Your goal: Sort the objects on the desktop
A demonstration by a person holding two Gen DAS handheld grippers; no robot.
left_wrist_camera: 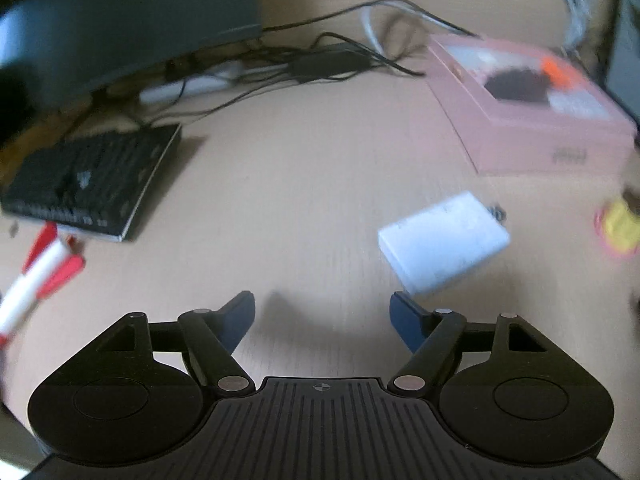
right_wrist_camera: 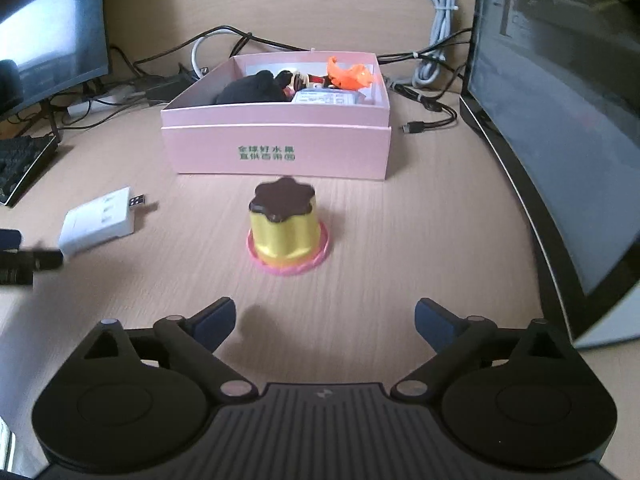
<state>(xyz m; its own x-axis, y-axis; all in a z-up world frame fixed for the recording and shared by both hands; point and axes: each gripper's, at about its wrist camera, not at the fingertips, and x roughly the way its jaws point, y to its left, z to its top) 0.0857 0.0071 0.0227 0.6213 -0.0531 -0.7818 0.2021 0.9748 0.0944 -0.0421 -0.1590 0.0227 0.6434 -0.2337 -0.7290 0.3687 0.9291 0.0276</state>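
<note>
Currently the sorting is partly complete. The pink box [right_wrist_camera: 276, 148] stands at the back of the wooden desk [right_wrist_camera: 400, 248] and already holds several items: a black soft object [right_wrist_camera: 252, 88], an orange toy [right_wrist_camera: 350, 74] and a flat pale blue packet [right_wrist_camera: 328, 99]. These count as sorted, as far as the right wrist view shows.

Items judged outstanding:

1. The yellow pudding toy [right_wrist_camera: 286, 228], with a dark brown top and a pink base, stands upright on the desk in front of the box and apart from it. It lies directly ahead of the right gripper [right_wrist_camera: 324, 320].
2. The white adapter [left_wrist_camera: 444, 242] lies flat on the desk to the left of the pudding toy, just ahead and to the right of the left gripper [left_wrist_camera: 322, 316].
3. A red and white object [left_wrist_camera: 36, 276] lies at the left edge of the left wrist view, just beside the black keyboard [left_wrist_camera: 92, 180]. Blur prevents identification.

Tool state: both grippers have their jaws spread wide with nothing between them. Neither touches an item.

Whether the keyboard, the cables [right_wrist_camera: 436, 20] and the monitors belong to the sort cannot be determined; they are probably fixtures. On that reading, at least two and possibly three items remain to be placed in the box.
</note>
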